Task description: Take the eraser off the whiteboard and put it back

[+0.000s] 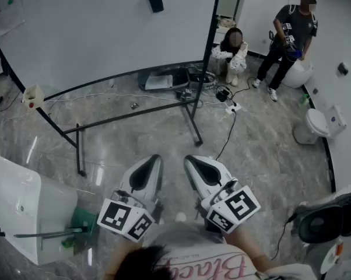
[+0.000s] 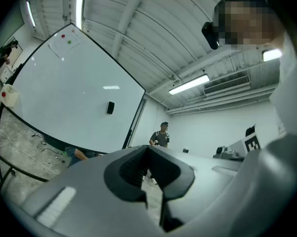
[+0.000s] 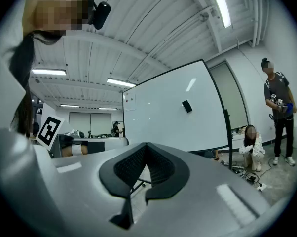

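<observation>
Currently at the approach step, nothing grasped. The eraser (image 1: 155,1) sits on the whiteboard (image 1: 94,34), high on its face and close to its right-hand edge, well apart from both tools.

Jaws: the left gripper (image 1: 154,159) and the right gripper (image 1: 191,159) are both closed tip to tip with nothing between the pads. Both are held side by side in front of the whiteboard, pointing roughly level toward it and well short of it.

Judgement on the step:
- One gripper has to open before it reaches the whiteboard. The right one seems the natural choice, since the eraser lies toward the whiteboard's right edge.
- Come in square to the whiteboard's face and bracket the eraser across its narrow sides.
- Pull straight off the face, not along it, so the block neither drags nor tips out of the pads.
- Put it back flat on the face. How it is held there cannot be told, probably by a magnet.

Materials:
- Eraser: small dark rectangular block, matte.
- Whiteboard: large smooth glossy white panel in a thin black frame (image 1: 190,107) of metal tube.
- Floor (image 1: 152,136) below the whiteboard: polished, marbled grey, reflective.
- Gripper shells: smooth grey plastic with black ribbed pads.
</observation>
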`<state>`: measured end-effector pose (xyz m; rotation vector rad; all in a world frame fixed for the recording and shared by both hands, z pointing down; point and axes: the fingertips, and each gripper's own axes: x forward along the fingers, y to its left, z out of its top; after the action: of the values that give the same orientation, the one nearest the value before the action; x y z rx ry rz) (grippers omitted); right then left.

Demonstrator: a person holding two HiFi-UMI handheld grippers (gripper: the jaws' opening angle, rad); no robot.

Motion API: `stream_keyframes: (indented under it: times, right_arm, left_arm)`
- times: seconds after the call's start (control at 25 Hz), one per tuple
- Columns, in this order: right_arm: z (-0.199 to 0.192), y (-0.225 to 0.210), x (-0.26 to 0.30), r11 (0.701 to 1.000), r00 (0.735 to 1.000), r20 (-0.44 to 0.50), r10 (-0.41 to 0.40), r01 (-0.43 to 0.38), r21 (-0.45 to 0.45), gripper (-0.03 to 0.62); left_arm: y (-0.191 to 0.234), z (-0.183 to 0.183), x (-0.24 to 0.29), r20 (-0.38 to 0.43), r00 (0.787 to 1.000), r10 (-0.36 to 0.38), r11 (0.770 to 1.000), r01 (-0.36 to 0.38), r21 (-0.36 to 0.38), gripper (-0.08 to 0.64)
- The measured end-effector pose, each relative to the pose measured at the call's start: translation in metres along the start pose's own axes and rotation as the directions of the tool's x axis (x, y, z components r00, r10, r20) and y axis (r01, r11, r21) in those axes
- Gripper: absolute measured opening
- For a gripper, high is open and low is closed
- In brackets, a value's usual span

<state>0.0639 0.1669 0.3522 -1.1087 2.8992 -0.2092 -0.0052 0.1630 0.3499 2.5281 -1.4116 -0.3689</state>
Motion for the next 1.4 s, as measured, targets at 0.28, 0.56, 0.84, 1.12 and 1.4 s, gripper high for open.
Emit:
stream_keyframes:
  times: [0.28,0.56,0.84,1.12,1.4]
  right_arm:
    - [0.0,-0.013,0.009,1.0,1.0,-0.002,0.008,-0.008,0.0,0.0]
    - [-0.001,-0.021,0.015,1.0,1.0,0.005,0.012,-0.012,0.001,0.0]
    - [0.001,-0.031,0.009,0.999,0.999,0.015,0.044,-0.044,0.011,0.002]
    - [-0.006,-0.04,-0.001,0.998,0.998,-0.003,0.065,-0.065,0.01,0.002]
    - [-0.012,-0.047,0.003,0.996,0.996,-0.024,0.09,-0.09,-0.001,0.002]
  left_arm:
    - [0.008,-0.001,0.015,-0.01,1.0,0.014,1.0,-0.014,0.022,-0.002]
    - [0.014,-0.005,0.024,-0.027,0.999,0.02,0.999,-0.019,0.027,-0.002]
    - [0.009,-0.005,0.036,-0.016,0.999,0.045,0.998,-0.044,0.039,-0.002]
    - [0.004,-0.019,0.036,-0.011,0.996,0.089,0.996,-0.088,0.021,-0.002]
    - [0.011,-0.02,0.044,0.003,0.994,0.109,0.994,-0.109,0.009,-0.002]
